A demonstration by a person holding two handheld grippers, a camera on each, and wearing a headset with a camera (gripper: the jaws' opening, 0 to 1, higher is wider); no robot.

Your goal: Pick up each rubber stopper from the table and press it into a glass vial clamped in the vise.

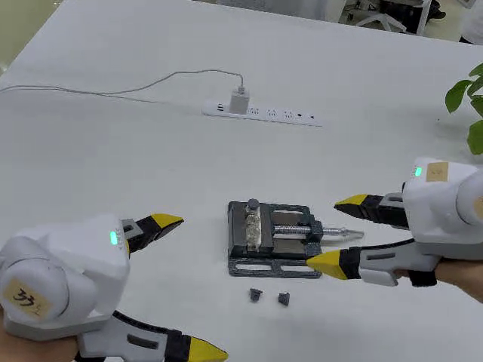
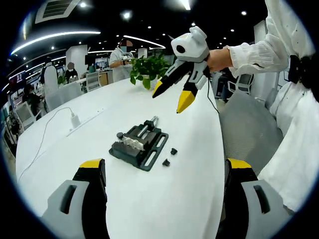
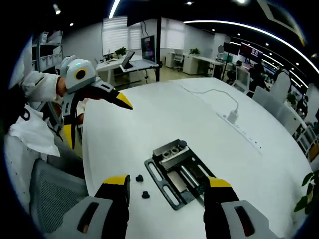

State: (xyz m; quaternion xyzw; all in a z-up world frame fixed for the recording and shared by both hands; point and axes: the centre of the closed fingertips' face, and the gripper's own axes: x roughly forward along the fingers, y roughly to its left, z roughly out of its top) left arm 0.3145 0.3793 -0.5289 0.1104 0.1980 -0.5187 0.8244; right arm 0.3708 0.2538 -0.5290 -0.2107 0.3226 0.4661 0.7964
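**Both grippers wide open and empty; two stoppers loose beside the vise**

1. Left gripper [image 1: 202, 286]: nearest to the person in the head view, at 8 o'clock from the vise. Its yellow-tipped jaws are spread wide and hold nothing. It is well apart from the vise.

2. Rubber stoppers: two small dark stoppers lie on the white table [image 1: 113, 173] at 6 o'clock from the vise, near its front edge. The left stopper [image 1: 256, 294] and the right stopper [image 1: 284, 299] lie close together but apart. Neither gripper touches them.

3. Vise [image 1: 272, 240]: a dark bench vise rests flat on the table, with its screw handle pointing to 3 o'clock. A row of pale vials [image 1: 253, 226] is clamped between its jaws. A dark round cap [image 1: 253, 204] sits at the far end of the row; what it is cannot be told.

4. Right gripper [image 1: 324, 232]: at 3 o'clock from the vise, near the screw handle. Its jaws are spread wide and hold nothing.

5. Power strip [image 1: 260, 113]: at 12 o'clock from the vise and well apart from it, with a white charger [image 1: 239, 99] plugged in. A cable [image 1: 113, 92] runs off toward 10 o'clock.

6. Plant [image 1: 469, 94]: green leaves at 2 o'clock, at the frame edge.
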